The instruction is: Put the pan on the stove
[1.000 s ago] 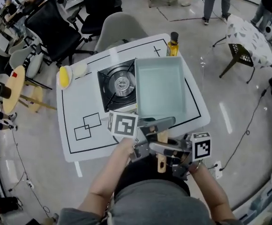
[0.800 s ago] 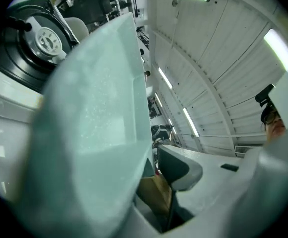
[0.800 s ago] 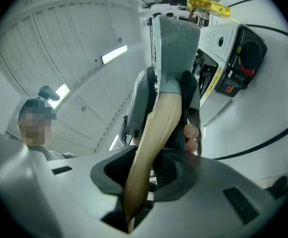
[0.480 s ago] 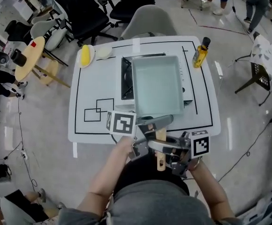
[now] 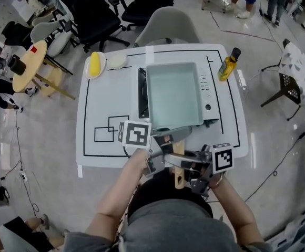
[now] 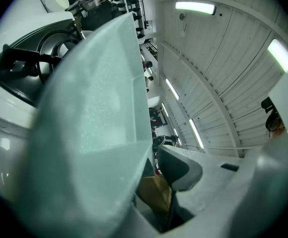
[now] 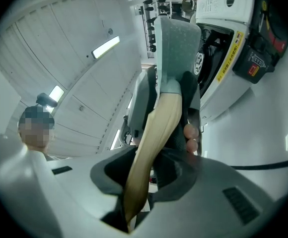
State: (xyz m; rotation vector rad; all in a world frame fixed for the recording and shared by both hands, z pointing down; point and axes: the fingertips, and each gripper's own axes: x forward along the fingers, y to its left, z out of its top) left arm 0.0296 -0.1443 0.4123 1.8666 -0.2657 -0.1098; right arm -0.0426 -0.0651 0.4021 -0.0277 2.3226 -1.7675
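The left gripper (image 5: 172, 138) is clamped on the pale-green rectangular pan (image 5: 174, 96) where its handle joins. The pan sits over the portable gas stove (image 5: 209, 97), long axis running away from the person, wooden handle (image 5: 178, 180) pointing back. The right gripper (image 5: 182, 168) grips that handle.

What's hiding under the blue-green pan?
The stove. From above, only its edges peek out round the pan; the burner shows just from the side.
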